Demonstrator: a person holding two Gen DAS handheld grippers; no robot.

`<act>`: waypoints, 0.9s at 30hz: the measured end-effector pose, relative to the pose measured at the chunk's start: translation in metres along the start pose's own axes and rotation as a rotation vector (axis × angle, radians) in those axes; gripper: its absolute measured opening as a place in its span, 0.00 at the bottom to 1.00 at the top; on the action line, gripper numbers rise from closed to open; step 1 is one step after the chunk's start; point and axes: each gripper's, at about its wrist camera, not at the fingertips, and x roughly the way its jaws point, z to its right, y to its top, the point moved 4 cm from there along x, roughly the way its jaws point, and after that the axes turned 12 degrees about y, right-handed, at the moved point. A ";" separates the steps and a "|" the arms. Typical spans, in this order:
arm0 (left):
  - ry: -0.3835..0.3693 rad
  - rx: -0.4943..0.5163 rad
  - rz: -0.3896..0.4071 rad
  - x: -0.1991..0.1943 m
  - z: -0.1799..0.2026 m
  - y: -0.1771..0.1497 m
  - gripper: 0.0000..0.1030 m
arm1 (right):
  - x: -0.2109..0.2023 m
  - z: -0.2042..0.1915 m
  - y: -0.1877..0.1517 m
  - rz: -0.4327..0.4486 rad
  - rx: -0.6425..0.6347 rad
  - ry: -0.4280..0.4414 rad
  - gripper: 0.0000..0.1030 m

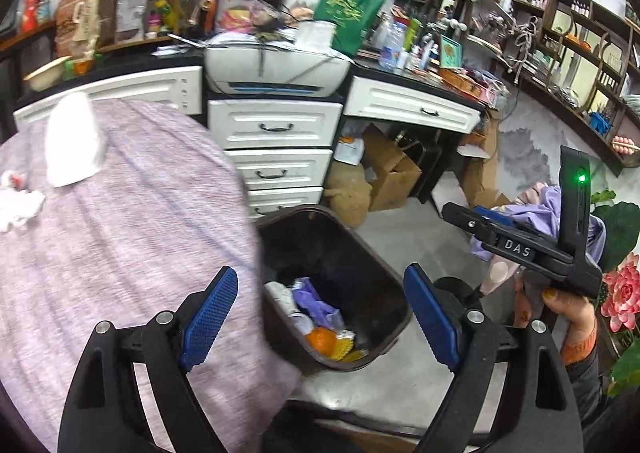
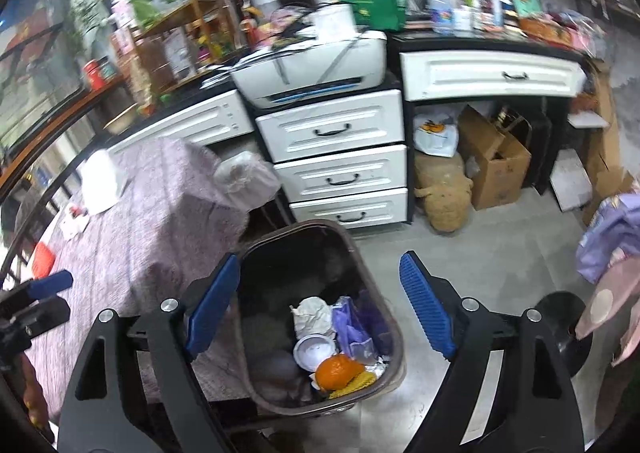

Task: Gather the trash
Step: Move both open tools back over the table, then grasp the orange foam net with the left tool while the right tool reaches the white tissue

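Brown bin (image 2: 376,265) on the floor, right of the cloth-covered table (image 2: 152,221), holds an orange (image 2: 338,371) and wrappers. Left gripper (image 1: 320,317) and right gripper (image 2: 320,305): both released, empty, above it.

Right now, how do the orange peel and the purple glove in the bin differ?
The orange peel is rounded and bright orange; the purple glove is limp, crumpled and pale violet. The peel lies nearer the bin's near rim, the glove further in, beside the crumpled white paper. Both are loose in the bin, untouched by either gripper.
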 end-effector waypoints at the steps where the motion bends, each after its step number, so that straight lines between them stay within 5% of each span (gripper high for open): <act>1: 0.018 -0.001 0.008 -0.005 -0.007 -0.002 0.81 | 0.001 -0.007 0.000 -0.003 -0.017 0.008 0.79; 15: 0.194 -0.157 0.111 -0.069 -0.116 -0.018 0.90 | 0.009 -0.131 0.000 -0.057 -0.260 0.234 0.80; 27: 0.478 -0.262 0.091 -0.079 -0.244 -0.039 0.93 | 0.056 -0.237 -0.015 -0.156 -0.436 0.392 0.80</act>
